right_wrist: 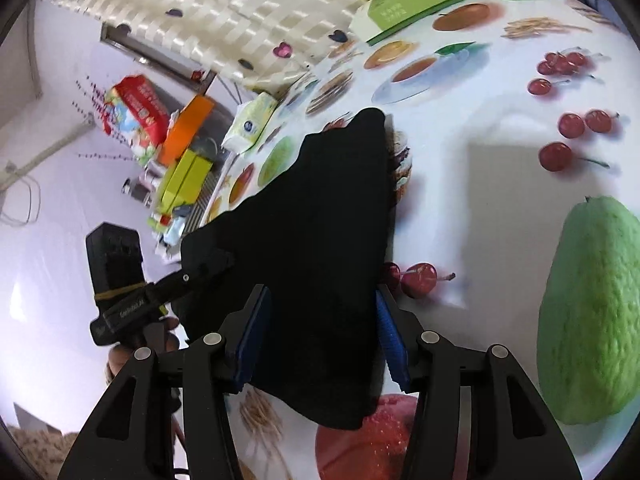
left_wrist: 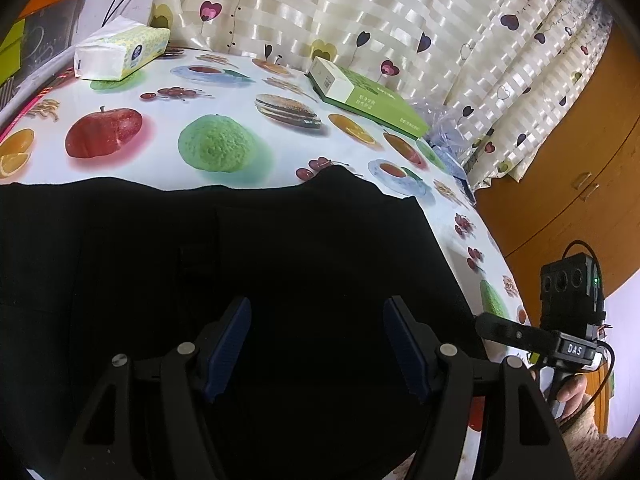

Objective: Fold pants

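Observation:
The black pants (left_wrist: 240,264) lie spread flat on the fruit-print tablecloth (left_wrist: 224,92), filling the lower half of the left wrist view. My left gripper (left_wrist: 318,336) hovers over them with its blue-padded jaws wide apart and nothing between them. In the right wrist view the pants (right_wrist: 320,240) run away from me as a dark strip. My right gripper (right_wrist: 322,332) is open, its jaws straddling the near end of the cloth without pinching it. The right gripper also shows in the left wrist view (left_wrist: 496,326), at the pants' right edge.
A tissue pack (left_wrist: 120,50) sits at the table's far left, a green box (left_wrist: 368,96) at the far right by crumpled plastic (left_wrist: 436,120). A heart-print curtain (left_wrist: 400,20) hangs behind. The table edge (left_wrist: 492,248) drops off on the right beside a wooden cabinet (left_wrist: 568,192).

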### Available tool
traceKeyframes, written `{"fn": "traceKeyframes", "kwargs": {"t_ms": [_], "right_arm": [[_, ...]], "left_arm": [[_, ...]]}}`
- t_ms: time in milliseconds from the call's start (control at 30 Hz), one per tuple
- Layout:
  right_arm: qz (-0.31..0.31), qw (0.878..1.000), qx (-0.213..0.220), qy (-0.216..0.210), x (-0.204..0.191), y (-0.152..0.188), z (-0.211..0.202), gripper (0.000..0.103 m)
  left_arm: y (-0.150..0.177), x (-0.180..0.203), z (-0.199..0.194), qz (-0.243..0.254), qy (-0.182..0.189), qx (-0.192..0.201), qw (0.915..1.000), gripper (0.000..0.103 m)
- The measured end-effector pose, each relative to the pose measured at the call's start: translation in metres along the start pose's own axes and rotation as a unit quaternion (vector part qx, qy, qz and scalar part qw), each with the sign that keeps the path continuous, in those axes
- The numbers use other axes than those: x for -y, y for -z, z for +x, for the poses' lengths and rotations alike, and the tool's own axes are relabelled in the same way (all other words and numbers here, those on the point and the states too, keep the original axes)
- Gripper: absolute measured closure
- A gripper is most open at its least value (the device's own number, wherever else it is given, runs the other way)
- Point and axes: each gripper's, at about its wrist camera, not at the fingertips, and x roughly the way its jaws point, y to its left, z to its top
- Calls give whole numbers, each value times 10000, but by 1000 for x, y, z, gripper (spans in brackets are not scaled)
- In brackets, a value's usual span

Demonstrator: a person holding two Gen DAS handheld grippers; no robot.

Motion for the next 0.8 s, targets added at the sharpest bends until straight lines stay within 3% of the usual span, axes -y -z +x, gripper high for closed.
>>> {"fn": "traceKeyframes", "kwargs": {"t_ms": [167, 267, 400, 667, 800], "right_arm": [[-52, 9998, -27, -173, -4, -12, 15, 51], [83, 9998, 51, -186, 1, -17, 18, 59], [278, 9996, 68, 21, 10, -16, 16, 89], [363, 9988, 329, -8, 14, -15, 2, 95], [343, 9984, 450, 32, 21, -15, -14, 96]], "left_arm": [[1, 2, 0, 98, -40, 28, 9999, 32], [0, 0, 0, 31, 5, 30, 10000, 32], [0, -1, 0, 17, 12, 19, 10000, 32], [1, 6, 3, 37, -168, -2, 9999, 32], [2, 14, 6, 43, -55, -81, 9999, 32]]}}
